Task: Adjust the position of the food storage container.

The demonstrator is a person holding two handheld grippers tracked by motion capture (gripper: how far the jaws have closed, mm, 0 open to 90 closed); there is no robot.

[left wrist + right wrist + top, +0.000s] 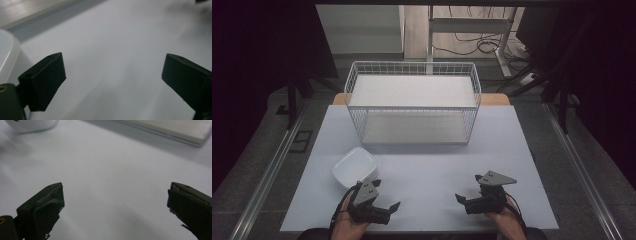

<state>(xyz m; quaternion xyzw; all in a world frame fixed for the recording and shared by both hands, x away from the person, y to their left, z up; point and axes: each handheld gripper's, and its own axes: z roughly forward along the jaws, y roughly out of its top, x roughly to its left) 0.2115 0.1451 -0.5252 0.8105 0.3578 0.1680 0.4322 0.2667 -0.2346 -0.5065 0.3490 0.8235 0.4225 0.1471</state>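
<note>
Covering the counter (422, 170) is a pale sheet; a wire basket (412, 102) stands far, a white bowl (355, 167) near left, cables on the floor (472, 42) beyond. Left gripper (387, 195) and right gripper (467, 188) hold their jaws spread, empty.

My black left gripper (386, 194) and right gripper (467, 187) flank a white bowl (355, 167), white wire basket (412, 70) and pale grey-white table (432, 165).
</note>
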